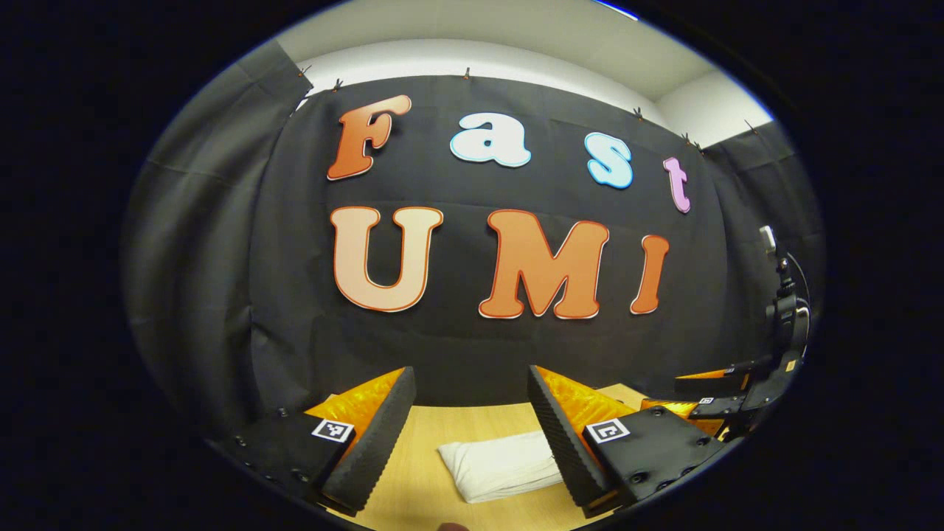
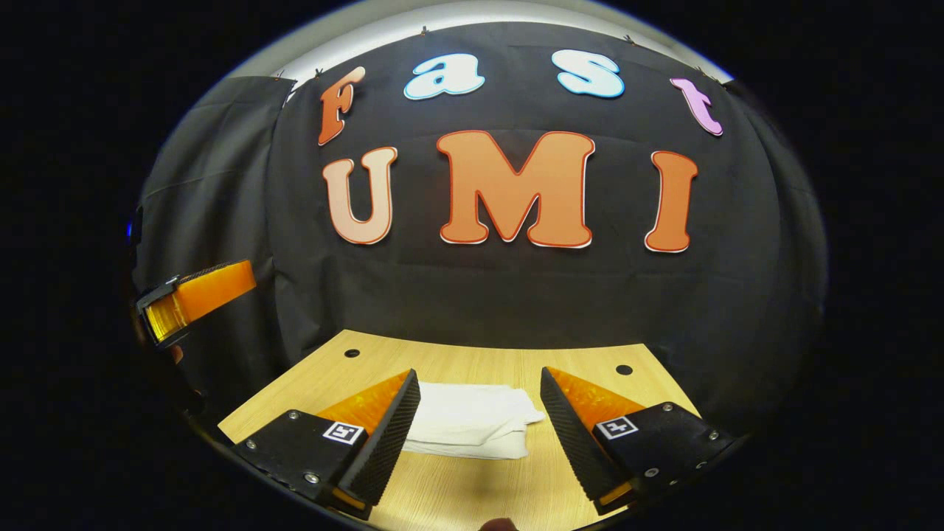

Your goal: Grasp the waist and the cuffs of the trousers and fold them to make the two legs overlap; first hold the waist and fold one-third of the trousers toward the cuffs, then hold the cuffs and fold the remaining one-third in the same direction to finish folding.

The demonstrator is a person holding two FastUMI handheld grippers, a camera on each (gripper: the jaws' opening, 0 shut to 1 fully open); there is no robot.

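White trousers [image 1: 501, 464] lie folded into a compact bundle on the wooden table [image 1: 428, 501]. In the left gripper view my left gripper [image 1: 472, 428] is open, raised above the table, with the bundle showing between its fingers and partly hidden behind the right one. The right gripper [image 1: 726, 391] appears at the far right edge of that view. In the right gripper view the trousers [image 2: 472, 420] rest flat in the middle of the table [image 2: 479, 361], and my right gripper [image 2: 479, 428] hangs open above them, holding nothing. The left gripper [image 2: 195, 299] shows at the left, lifted off the table.
Black cloth walls stand close behind and beside the table. Two small round holes [image 2: 352, 353] [image 2: 624, 369] sit near the table's far corners. Bare wood surrounds the bundle on every side.
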